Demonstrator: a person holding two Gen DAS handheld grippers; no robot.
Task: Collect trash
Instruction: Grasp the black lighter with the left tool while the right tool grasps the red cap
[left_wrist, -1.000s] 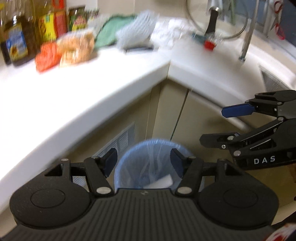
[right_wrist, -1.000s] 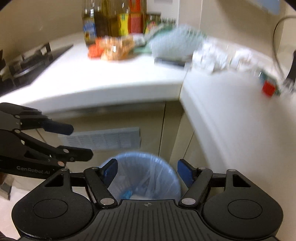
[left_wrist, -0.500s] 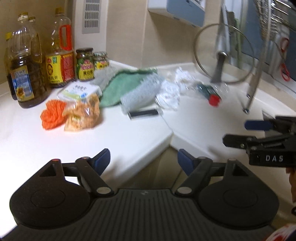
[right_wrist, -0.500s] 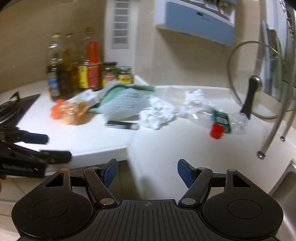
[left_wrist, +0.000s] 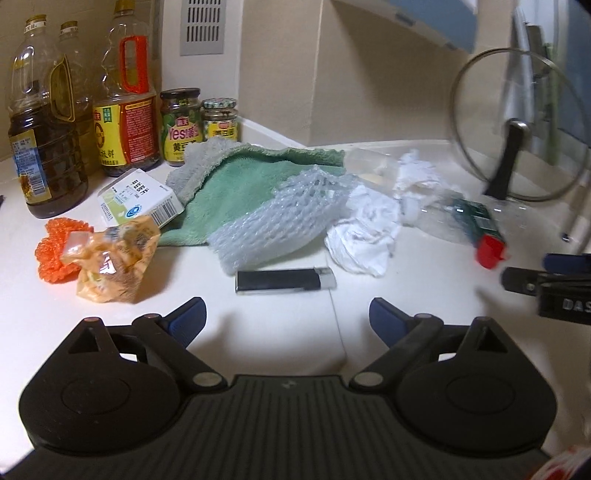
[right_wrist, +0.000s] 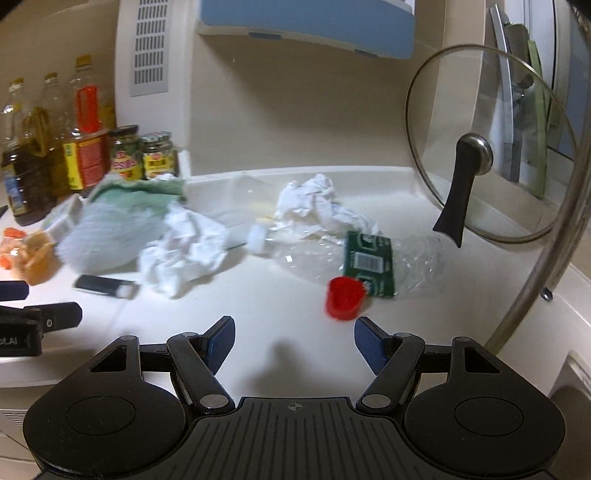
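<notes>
Two grippers above littered counter (left_wrist: 424, 295), nothing held.
Left gripper (left_wrist: 287, 314) jaws just widened, empty; right gripper (right_wrist: 294, 339) jaws spread near crushed bottle (right_wrist: 369, 254).

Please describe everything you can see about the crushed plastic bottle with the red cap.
The crushed plastic bottle is clear and thin, flattened and crumpled, and lies on its side on the white counter. Its red cap is on and points toward the camera. A dark green label with a barcode wraps the middle. Its far end lies beside crumpled white paper; contact cannot be told. Neither gripper touches it.
</notes>
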